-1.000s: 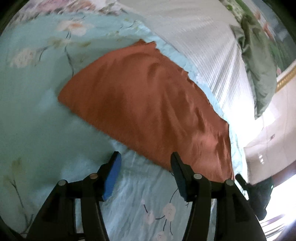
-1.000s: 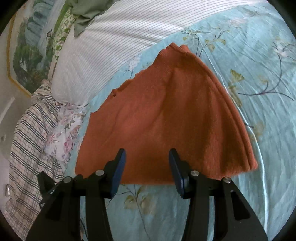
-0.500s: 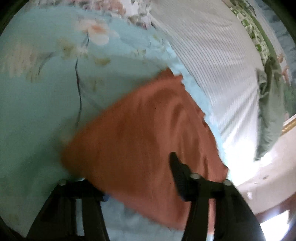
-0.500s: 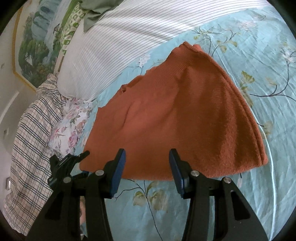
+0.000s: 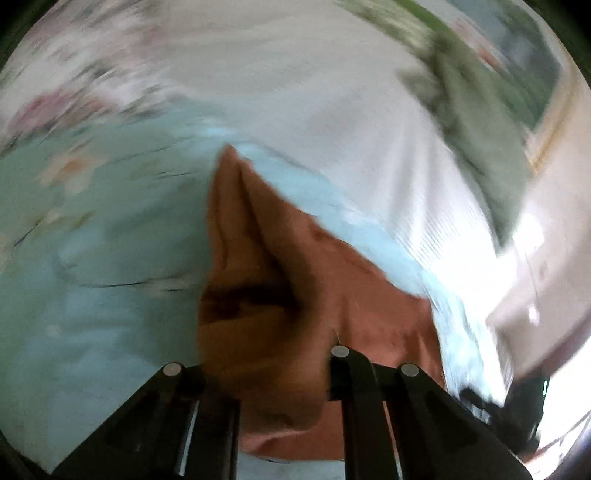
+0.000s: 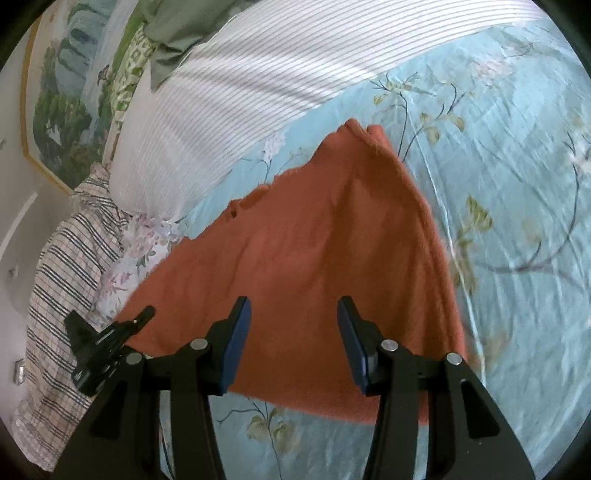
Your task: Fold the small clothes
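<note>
An orange knit garment [image 6: 314, 258] lies flat on the light-blue floral bedsheet [image 6: 509, 192]. In the blurred left wrist view the garment [image 5: 332, 280] bunches up in a raised fold. Its edge covers the fingertips of my left gripper [image 5: 266, 354], whose jaws are closing with the cloth pinched between them. The same left gripper [image 6: 107, 339] shows at the garment's left corner in the right wrist view. My right gripper [image 6: 293, 332] hovers open over the garment's near edge, with nothing between its blue pads [image 6: 236, 339].
A white striped pillow [image 6: 240, 92] lies along the far side of the garment. A plaid cloth [image 6: 62, 258] and a floral cloth [image 6: 140, 254] sit at the left. A green cloth [image 6: 173, 33] and a framed painting [image 6: 62, 110] are behind the pillow.
My left gripper went from open in front of the garment to over its edge, closed on it and lifted it into a fold. The right gripper edged forward over the near edge.
</note>
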The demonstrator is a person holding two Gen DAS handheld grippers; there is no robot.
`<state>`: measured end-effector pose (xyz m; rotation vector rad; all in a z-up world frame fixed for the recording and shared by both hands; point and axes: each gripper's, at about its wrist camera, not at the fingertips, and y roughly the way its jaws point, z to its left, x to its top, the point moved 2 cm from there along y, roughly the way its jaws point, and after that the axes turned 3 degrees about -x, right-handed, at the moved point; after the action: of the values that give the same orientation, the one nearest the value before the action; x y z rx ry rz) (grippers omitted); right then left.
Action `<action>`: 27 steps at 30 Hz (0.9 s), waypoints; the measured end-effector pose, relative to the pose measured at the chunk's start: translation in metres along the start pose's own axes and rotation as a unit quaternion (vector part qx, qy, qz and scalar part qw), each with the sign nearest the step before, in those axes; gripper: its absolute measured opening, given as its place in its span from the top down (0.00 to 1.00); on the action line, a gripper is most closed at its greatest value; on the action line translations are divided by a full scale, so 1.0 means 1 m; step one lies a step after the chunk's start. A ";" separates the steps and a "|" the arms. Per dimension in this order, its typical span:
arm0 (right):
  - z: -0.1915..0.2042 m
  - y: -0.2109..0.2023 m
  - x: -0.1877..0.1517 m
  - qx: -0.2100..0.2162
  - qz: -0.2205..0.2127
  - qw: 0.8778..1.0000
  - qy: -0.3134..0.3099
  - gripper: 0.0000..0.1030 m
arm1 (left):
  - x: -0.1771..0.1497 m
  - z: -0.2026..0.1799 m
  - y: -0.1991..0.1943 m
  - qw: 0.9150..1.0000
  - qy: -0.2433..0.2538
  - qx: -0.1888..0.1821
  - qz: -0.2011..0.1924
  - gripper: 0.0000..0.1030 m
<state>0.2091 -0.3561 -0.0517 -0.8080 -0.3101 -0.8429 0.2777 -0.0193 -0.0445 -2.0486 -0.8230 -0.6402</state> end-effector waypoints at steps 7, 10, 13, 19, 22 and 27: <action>0.009 0.024 0.021 0.046 0.051 0.997 -0.015 0.51 | -0.074 -0.102 0.048 0.974 0.217 0.061 0.033 0.89; 0.012 0.050 0.024 0.054 0.086 0.995 -0.014 0.45 | -0.102 -0.104 0.070 0.961 0.254 0.090 0.054 0.90; 0.017 0.079 0.028 0.081 0.119 0.990 -0.003 0.44 | -0.103 -0.103 0.066 0.962 0.257 0.084 0.046 0.90; 0.043 0.142 0.035 0.136 0.173 0.975 0.004 0.35 | -0.108 -0.115 0.064 0.941 0.318 0.115 0.036 0.90; 0.055 0.169 0.037 0.125 0.195 0.973 -0.011 0.26 | -0.121 -0.126 0.064 0.919 0.368 0.139 0.020 0.90; 0.061 0.181 0.047 0.092 0.181 0.978 -0.038 0.78 | -0.127 -0.134 0.058 0.908 0.398 0.132 0.016 0.92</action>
<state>0.3815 -0.2643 -0.0778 -0.6962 -0.2931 -0.4357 0.2179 -0.1982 -0.0883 -1.3574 -0.3562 -1.1637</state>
